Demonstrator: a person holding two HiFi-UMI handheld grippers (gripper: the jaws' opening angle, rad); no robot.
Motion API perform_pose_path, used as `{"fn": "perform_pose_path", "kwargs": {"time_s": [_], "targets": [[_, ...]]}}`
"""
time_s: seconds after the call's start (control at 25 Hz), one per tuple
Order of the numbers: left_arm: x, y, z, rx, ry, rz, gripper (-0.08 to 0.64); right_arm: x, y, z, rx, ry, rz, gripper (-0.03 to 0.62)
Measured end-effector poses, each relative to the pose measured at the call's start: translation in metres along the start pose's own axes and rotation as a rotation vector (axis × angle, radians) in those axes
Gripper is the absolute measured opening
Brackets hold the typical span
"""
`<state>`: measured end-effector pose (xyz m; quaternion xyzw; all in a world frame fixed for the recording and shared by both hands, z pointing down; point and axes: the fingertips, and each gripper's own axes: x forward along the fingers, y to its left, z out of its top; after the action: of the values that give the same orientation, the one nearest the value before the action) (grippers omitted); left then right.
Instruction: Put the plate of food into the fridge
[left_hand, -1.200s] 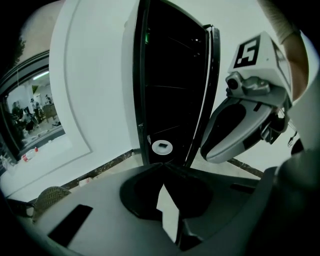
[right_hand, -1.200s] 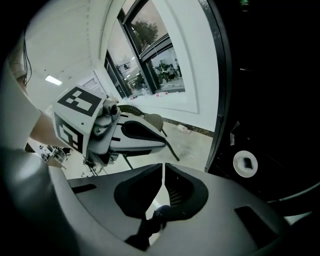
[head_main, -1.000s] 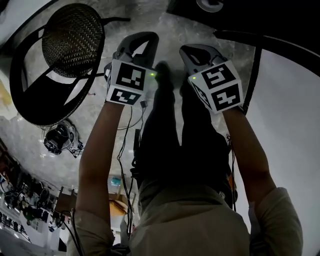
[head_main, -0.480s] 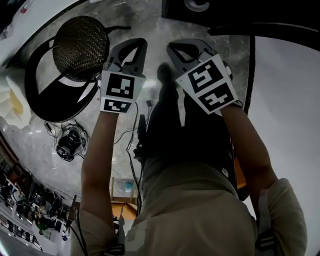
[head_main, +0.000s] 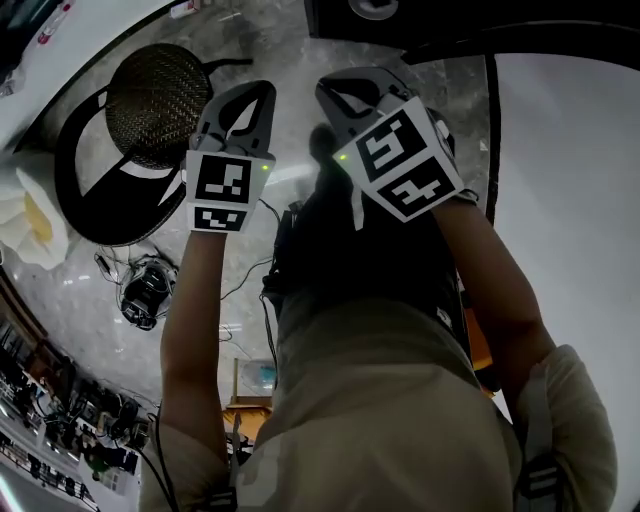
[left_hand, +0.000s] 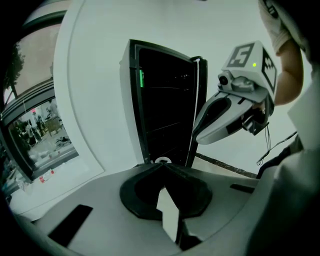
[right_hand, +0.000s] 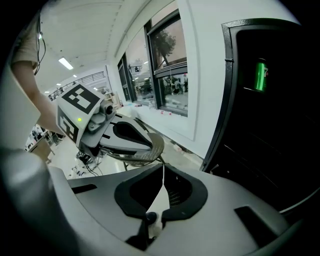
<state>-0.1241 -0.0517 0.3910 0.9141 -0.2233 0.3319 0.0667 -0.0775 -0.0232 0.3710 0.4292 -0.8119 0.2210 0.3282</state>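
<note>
Both hands have just lifted. In the head view the left gripper (left_hand: 163, 163) and the right gripper (right_hand: 163, 164) sit higher than a second ago and closer to the dark fridge (left_hand: 165, 100), which each gripper view faces head-on. Its door may be shut or slightly ajar; the black glass makes that hard to judge. The plate of food shows in no view, neither before the fridge nor beside it. That fits either a reach for the door before the plate goes in, or a moment after it is already inside. The left jaws are fully closed, tip against tip, gripping nothing. The right jaws meet the same way and are also empty.
</note>
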Motion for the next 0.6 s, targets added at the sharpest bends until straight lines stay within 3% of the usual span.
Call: {"fn": "perform_pose_path", "kwargs": {"time_s": [0.6], "targets": [[-0.027, 0.011, 0.036, 0.025, -0.080, 0.034, 0.009, -0.018, 0.000, 0.026, -0.036, -0.025, -0.039, 0.026]]}}
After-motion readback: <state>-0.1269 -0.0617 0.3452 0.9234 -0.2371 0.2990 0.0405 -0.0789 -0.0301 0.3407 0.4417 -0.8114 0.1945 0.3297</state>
